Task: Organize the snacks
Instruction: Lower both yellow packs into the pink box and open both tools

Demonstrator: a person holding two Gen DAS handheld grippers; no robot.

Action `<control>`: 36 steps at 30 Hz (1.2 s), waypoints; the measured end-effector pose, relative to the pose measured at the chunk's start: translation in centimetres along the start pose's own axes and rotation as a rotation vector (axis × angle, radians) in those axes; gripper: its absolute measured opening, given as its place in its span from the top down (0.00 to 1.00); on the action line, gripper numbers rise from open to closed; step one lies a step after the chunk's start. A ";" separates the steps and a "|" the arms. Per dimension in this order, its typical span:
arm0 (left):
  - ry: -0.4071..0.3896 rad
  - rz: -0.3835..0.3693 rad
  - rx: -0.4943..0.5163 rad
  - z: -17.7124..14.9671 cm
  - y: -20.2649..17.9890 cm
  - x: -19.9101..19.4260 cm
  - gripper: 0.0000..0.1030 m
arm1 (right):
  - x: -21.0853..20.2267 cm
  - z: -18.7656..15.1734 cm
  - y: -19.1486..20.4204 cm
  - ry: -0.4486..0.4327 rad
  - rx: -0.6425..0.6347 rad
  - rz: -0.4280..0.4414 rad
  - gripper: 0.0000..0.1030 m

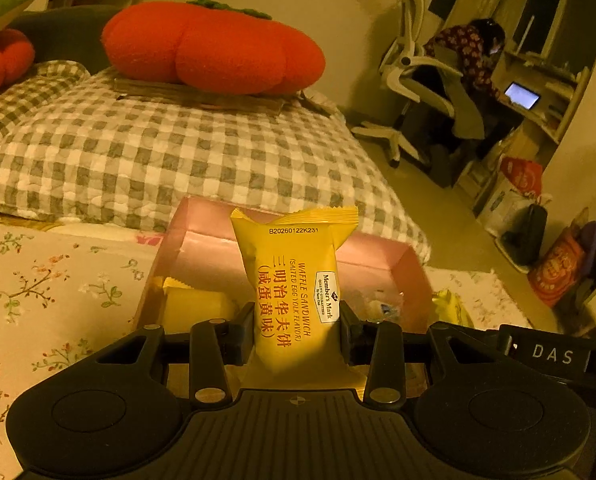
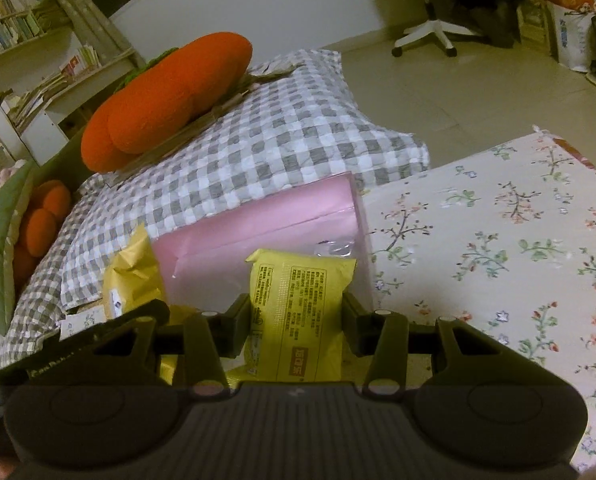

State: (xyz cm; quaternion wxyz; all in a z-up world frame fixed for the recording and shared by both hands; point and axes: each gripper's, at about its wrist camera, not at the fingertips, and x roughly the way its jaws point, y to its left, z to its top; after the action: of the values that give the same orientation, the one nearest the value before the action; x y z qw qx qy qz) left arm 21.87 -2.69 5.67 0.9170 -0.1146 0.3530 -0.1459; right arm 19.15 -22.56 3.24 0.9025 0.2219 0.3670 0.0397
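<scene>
— Holding one snack each: the left gripper (image 1: 298,322) has its jaws partly closed, pressing the sides of a yellow waffle sandwich packet (image 1: 294,280), upright over the pink box (image 1: 411,268). The right gripper (image 2: 298,318) is likewise clamped on a second yellow packet (image 2: 298,312), printed back facing the camera, just in front of the same box (image 2: 258,232).

— What could go wrong?

— Both packets are soft pillows of film. I'd judge a tighter squeeze could crush the waffle, and a loose one lets it slip sideways onto the loose yellow packets (image 2: 134,276) beside the box. The two grippers could also collide over one opening.

— And around it?

— Floral cloth (image 2: 497,248) under the box, then a checked quilt (image 1: 170,148) bearing an orange plush cushion (image 1: 214,46); beyond, tiled floor, a white office chair (image 1: 409,64) with a person seated at a desk.
</scene>
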 end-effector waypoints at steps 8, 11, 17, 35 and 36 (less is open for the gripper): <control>0.009 0.022 -0.015 0.1 0.6 0.2 0.57 | 0.4 -0.3 0.3 0.013 0.003 0.038 0.53; -0.020 0.020 -0.039 0.7 1.2 -1.3 0.47 | -1.3 0.4 0.7 -0.036 0.011 0.051 0.47; -0.041 0.006 -0.129 2.0 2.2 -4.1 0.45 | -4.7 1.5 -0.2 -0.095 0.063 0.065 0.38; 0.109 0.116 -0.161 -2.8 2.8 -8.8 0.36 | -7.3 -1.5 -1.6 0.058 0.024 0.051 0.35; 0.113 0.104 -0.162 -3.1 2.7 -9.1 0.36 | -7.4 -1.7 -1.5 0.062 0.016 0.050 0.35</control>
State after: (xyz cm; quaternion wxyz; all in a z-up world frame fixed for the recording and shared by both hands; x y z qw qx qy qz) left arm 13.83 2.70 8.19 0.8897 -0.1614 0.4204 -0.0754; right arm 12.47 -25.01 6.30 0.8875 0.2371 0.3895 0.0661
